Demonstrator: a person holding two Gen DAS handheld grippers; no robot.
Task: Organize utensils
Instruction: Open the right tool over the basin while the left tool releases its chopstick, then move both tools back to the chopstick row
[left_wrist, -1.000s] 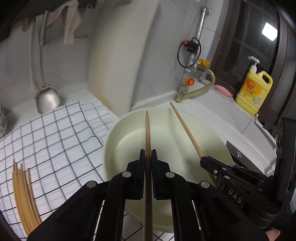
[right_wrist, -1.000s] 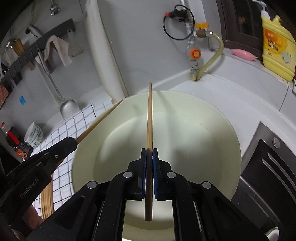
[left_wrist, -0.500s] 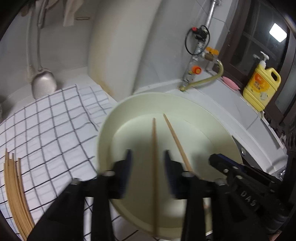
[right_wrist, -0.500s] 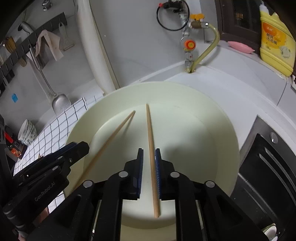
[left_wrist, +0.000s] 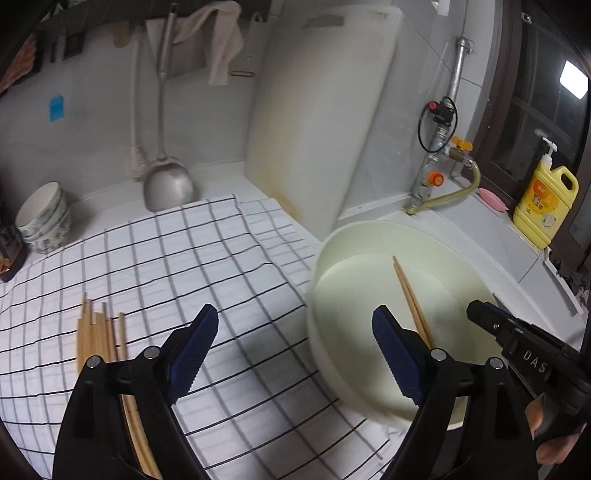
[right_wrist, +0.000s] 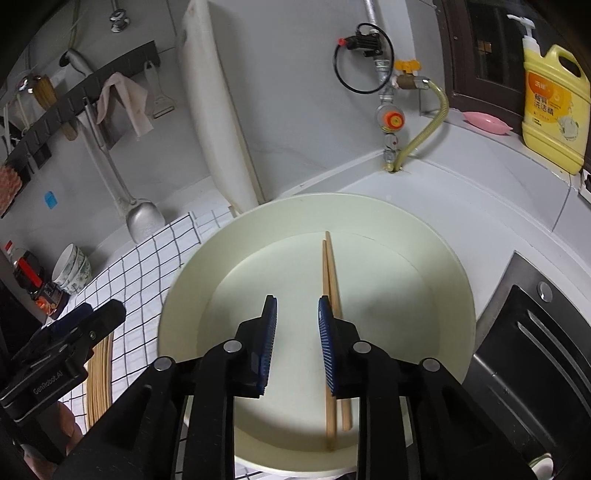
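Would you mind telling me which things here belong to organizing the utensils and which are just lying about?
Part of the job:
- two chopsticks lying in the cream basin
- loose chopsticks on the checked cloth
- left gripper and right gripper, both open

Just lying about:
- yellow detergent bottle
- pink soap dish
- metal ladle
- stacked bowls
- white cutting board
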